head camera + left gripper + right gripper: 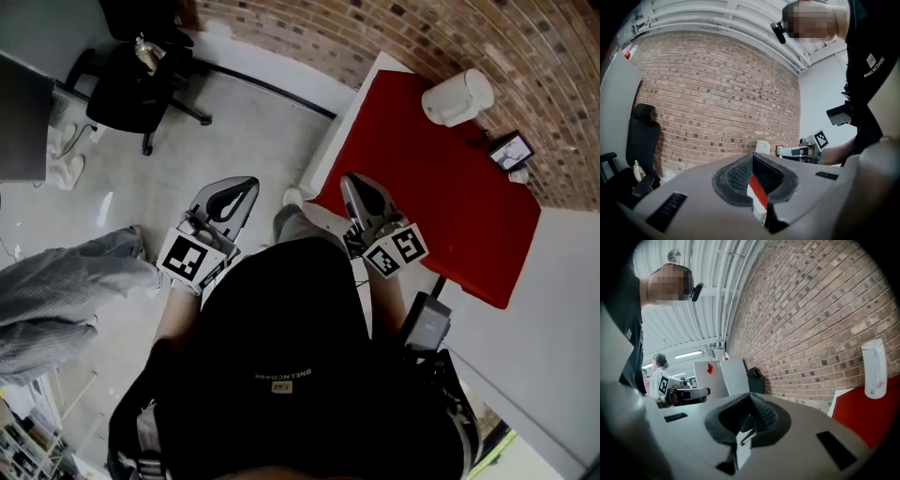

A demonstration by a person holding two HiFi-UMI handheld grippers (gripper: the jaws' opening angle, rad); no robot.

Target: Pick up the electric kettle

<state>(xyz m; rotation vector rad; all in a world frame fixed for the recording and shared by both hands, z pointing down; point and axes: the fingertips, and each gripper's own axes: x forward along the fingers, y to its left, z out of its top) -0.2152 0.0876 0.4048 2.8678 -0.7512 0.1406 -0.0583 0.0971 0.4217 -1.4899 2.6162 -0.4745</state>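
One kettle (457, 97) stands on the red table (441, 216). By its near edge hover two grippers, left gripper (249, 185) and right gripper (349, 181) — both with jaws pressed together, holding nothing.

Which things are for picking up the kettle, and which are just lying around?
For the job:
- white electric kettle on the red table
- left gripper
- right gripper

Just lying about:
- small black-framed thing near the kettle
- black office chair on the floor

Electric kettle (762, 146) half hidden behind left gripper (753, 154), framed object (512, 150) on red table (441, 206) too small to identify
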